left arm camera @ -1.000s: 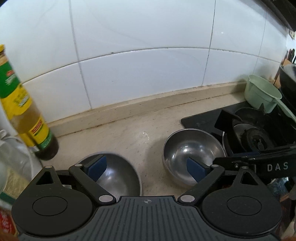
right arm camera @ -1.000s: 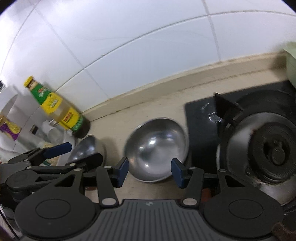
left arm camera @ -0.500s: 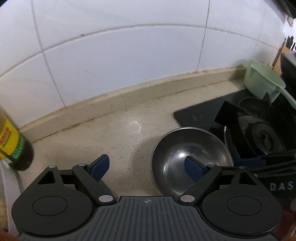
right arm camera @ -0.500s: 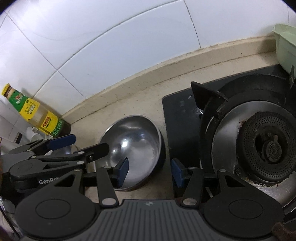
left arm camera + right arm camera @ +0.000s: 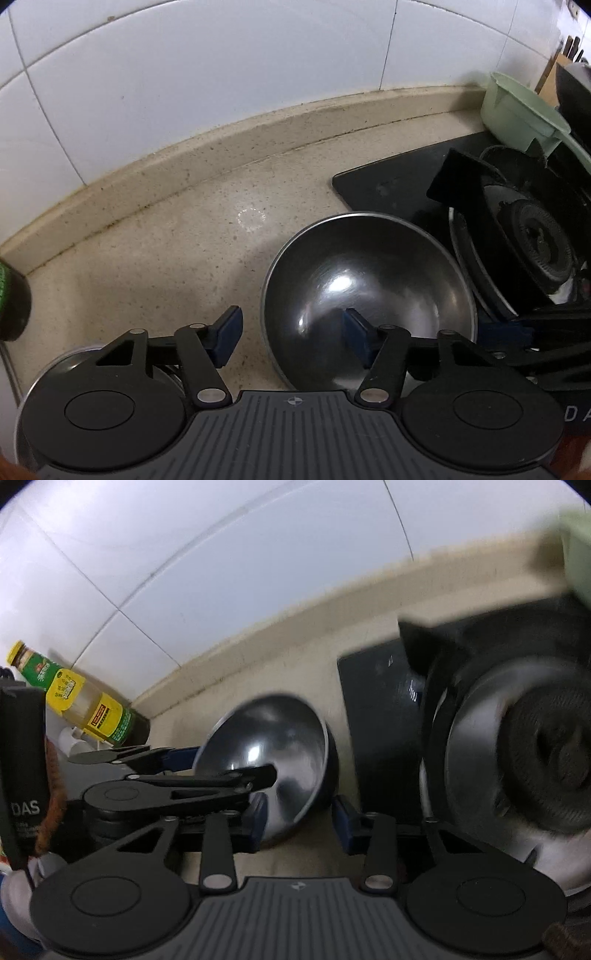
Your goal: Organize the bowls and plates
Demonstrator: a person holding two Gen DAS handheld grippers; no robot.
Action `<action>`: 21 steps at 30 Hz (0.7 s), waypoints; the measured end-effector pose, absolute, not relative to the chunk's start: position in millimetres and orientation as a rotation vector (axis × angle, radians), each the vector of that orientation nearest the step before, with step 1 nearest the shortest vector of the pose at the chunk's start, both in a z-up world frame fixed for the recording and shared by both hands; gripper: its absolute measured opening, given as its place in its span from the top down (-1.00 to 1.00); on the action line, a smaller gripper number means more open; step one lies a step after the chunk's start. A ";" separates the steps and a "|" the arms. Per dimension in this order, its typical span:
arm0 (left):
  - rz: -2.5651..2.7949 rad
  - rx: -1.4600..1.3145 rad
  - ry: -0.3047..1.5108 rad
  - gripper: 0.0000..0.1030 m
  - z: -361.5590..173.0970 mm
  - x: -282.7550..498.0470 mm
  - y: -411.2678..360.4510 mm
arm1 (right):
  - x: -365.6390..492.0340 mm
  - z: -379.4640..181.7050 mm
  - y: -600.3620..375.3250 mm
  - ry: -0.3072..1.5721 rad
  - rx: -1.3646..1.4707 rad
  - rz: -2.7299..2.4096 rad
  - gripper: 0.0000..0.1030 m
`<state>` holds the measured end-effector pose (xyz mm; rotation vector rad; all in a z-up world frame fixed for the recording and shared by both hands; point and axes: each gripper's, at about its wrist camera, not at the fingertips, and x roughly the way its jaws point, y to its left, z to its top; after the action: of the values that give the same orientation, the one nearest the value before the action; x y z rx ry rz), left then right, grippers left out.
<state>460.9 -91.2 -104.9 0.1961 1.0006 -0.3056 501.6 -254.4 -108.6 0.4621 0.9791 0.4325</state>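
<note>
A steel bowl (image 5: 369, 273) sits on the beige counter beside the stove, tilted toward the left; it also shows in the right wrist view (image 5: 273, 738). My left gripper (image 5: 291, 338) is open, its jaws straddling the bowl's left rim, one finger inside the bowl and one outside. My right gripper (image 5: 299, 821) is open and empty, just in front of the bowl's near right edge. A second steel bowl (image 5: 70, 360) is mostly hidden under the left gripper's body.
A black gas stove (image 5: 524, 229) with a burner (image 5: 524, 746) lies right of the bowl. A green plastic ladle-cup (image 5: 517, 107) stands behind the stove. An oil bottle (image 5: 81, 701) stands at the left by the tiled wall (image 5: 221, 74).
My left gripper has moved right from the second bowl to the bowl by the stove and straddles its rim. My right gripper has come closer; its view is blurred by motion.
</note>
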 end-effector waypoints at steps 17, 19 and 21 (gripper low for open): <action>-0.410 0.068 1.079 -0.24 -102.0 474.4 -84.3 | 499.9 -112.4 -269.3 0.980 0.596 0.419 0.47; -0.380 0.131 1.081 -0.17 -105.7 477.0 -87.9 | 498.9 -112.2 -271.7 0.975 0.619 0.423 0.47; -0.383 0.130 1.081 -0.16 -106.2 479.6 -86.5 | 499.5 -113.9 -271.9 0.974 0.649 0.427 0.47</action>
<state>479.6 -86.5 -106.2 0.1304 1.0808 -0.3831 499.5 -271.9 -113.9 0.6489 0.9745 0.4274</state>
